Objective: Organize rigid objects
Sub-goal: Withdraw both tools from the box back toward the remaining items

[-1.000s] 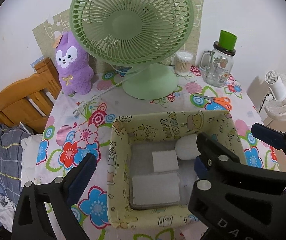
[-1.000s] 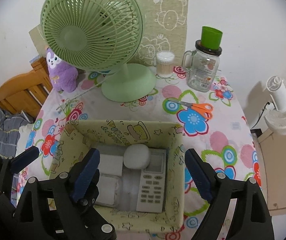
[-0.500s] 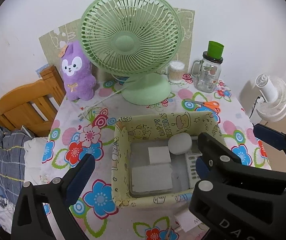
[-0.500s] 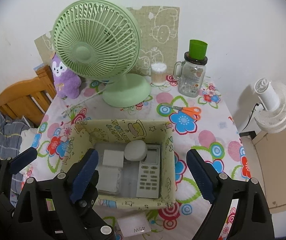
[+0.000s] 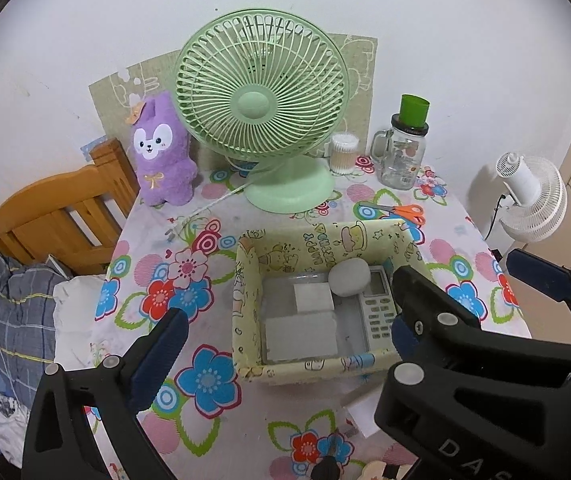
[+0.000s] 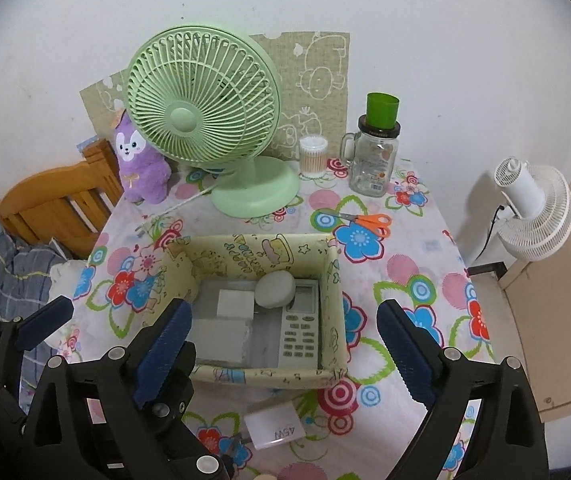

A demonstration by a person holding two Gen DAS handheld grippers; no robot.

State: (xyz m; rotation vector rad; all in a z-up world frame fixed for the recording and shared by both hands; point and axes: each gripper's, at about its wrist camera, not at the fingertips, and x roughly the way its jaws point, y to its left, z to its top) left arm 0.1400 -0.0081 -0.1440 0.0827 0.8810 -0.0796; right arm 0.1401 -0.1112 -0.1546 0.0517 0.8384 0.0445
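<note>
Yellow cartoon-print walls frame the storage box, which sits on the flowered tablecloth directly ahead of both claws. The right gripper hangs above the box's near wall with its jaws spread wide and nothing between them; its blue pads straddle almost the full width of the box. The left gripper is likewise spread and empty, its left pad over bare cloth beside the box's left wall, its right finger overlapping the box's right side in that view.

Inside the box, a white remote lies along the right wall, a round white puck rests on its far end, and two flat white blocks fill the left half.

Just short of the box's near wall, under the right gripper, a small white adapter lies on the cloth. Beyond the box's far wall there is a strip of open cloth, then orange scissors, the green fan, a glass jar and a purple plush. The table's right edge drops off near the right claw's outer finger.
</note>
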